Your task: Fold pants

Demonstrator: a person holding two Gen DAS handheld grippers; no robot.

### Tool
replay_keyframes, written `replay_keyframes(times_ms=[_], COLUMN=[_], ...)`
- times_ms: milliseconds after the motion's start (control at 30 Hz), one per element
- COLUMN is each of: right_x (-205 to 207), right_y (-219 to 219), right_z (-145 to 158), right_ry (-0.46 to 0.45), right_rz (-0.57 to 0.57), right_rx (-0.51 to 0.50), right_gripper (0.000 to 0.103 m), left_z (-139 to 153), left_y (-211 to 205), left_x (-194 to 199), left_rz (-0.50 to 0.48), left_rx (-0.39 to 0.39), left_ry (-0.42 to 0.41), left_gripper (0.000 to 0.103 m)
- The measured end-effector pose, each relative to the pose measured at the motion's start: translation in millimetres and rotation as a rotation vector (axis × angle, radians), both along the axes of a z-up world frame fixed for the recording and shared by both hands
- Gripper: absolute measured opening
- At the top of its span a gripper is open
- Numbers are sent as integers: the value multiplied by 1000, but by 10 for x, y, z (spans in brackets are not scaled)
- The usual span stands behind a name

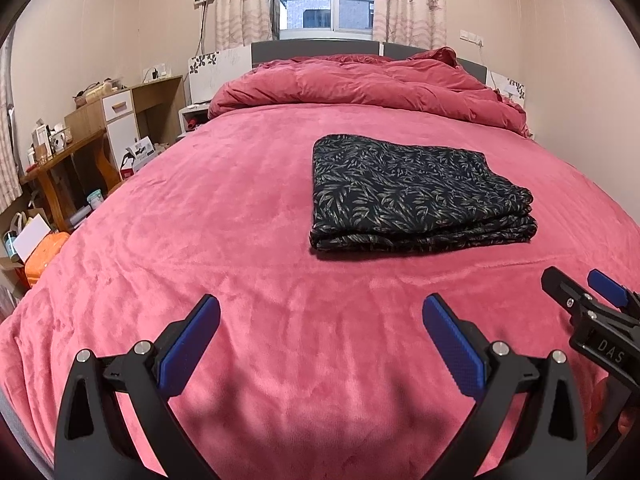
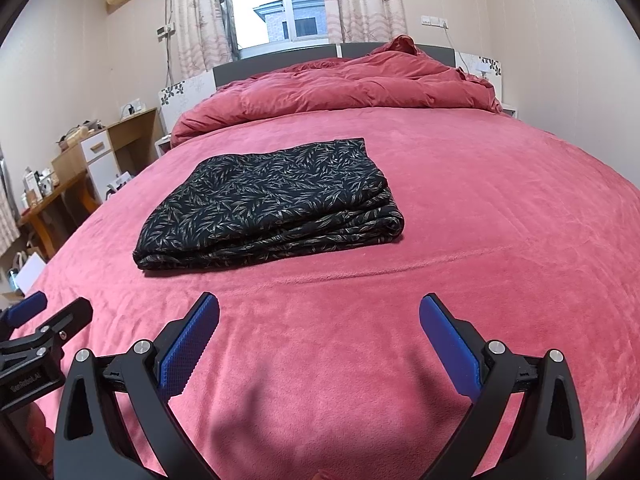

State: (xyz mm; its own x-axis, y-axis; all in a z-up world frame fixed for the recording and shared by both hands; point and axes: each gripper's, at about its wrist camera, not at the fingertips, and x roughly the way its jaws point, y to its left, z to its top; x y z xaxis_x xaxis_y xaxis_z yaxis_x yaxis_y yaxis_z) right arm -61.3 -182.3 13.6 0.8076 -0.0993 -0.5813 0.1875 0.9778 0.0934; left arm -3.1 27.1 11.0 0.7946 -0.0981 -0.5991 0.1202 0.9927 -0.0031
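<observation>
Black pants with a pale leaf print (image 1: 412,194) (image 2: 268,204) lie folded into a thick rectangular stack on the pink bed cover (image 1: 224,216) (image 2: 500,208). My left gripper (image 1: 320,312) hangs open over bare cover, in front of the stack and a little to its left, holding nothing. My right gripper (image 2: 319,312) is open too, in front of the stack and to its right, apart from the cloth. In each view the other gripper shows at the edge: the right one (image 1: 580,284) and the left one (image 2: 52,308), both open.
A bunched red duvet (image 1: 360,80) (image 2: 340,84) lies across the head of the bed by the grey headboard (image 1: 316,46). A wooden desk with clutter (image 1: 72,152) and an orange case (image 1: 42,256) stand along the left wall. A window (image 1: 328,0) with curtains is behind the bed.
</observation>
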Motion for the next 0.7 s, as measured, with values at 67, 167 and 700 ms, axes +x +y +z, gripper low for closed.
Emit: replay_keyframes(times_ms=[67, 167, 700], right_x=[5, 25, 118], right_y=[-25, -75, -124], right_z=[1, -7, -75], right_ry=[1, 7, 47], right_rz=[0, -1, -7], right_rx=[3, 12, 3], right_gripper=[99, 99, 99], left_z=[-14, -32, -179], left_y=[-7, -19, -30], left_x=[0, -9, 101], left_rz=[2, 4, -18], left_rx=[7, 22, 9], left_ry=[2, 1, 89], left_gripper=[101, 101, 101])
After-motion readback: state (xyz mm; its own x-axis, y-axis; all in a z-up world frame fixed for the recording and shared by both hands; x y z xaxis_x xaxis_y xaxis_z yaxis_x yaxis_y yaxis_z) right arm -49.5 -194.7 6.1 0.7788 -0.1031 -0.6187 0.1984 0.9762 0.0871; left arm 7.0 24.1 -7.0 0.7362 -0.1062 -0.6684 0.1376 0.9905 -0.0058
